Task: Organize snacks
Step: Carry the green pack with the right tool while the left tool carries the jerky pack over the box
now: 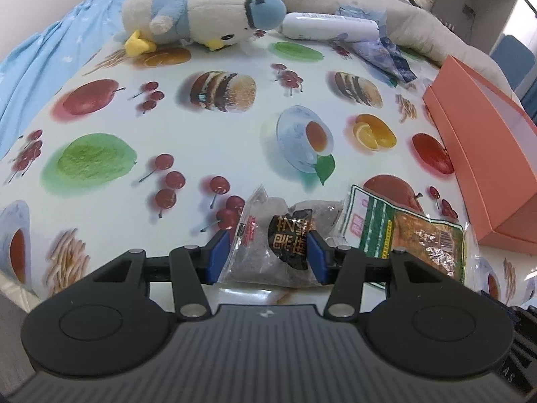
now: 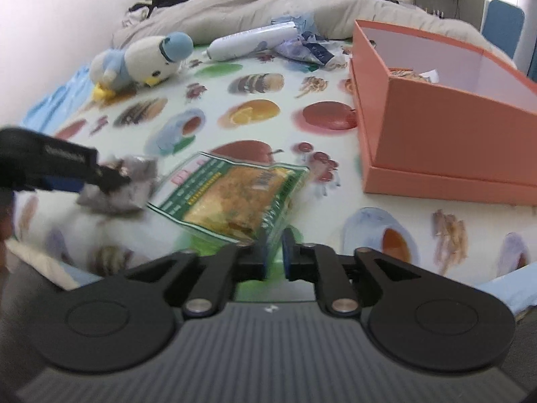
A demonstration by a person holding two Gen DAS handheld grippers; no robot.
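My left gripper [image 1: 268,252] is shut on a clear grey snack packet with a black label [image 1: 288,238], low over the fruit-print tablecloth [image 1: 201,127]. The packet and the left gripper's fingers [image 2: 67,174] show blurred in the right wrist view [image 2: 120,188]. A green and orange snack bag [image 1: 402,231] lies just right of it. My right gripper [image 2: 273,252] is shut on the near edge of that green bag [image 2: 235,194]. A salmon box [image 2: 436,107] stands open at the right with a snack inside [image 2: 406,74].
A plush bird [image 1: 201,16], a white tube [image 1: 329,25] and crumpled blue wrapping [image 1: 386,53] lie at the far side of the tablecloth. Grey bedding [image 2: 268,3] is behind them. The box also shows at the right edge of the left wrist view [image 1: 486,154].
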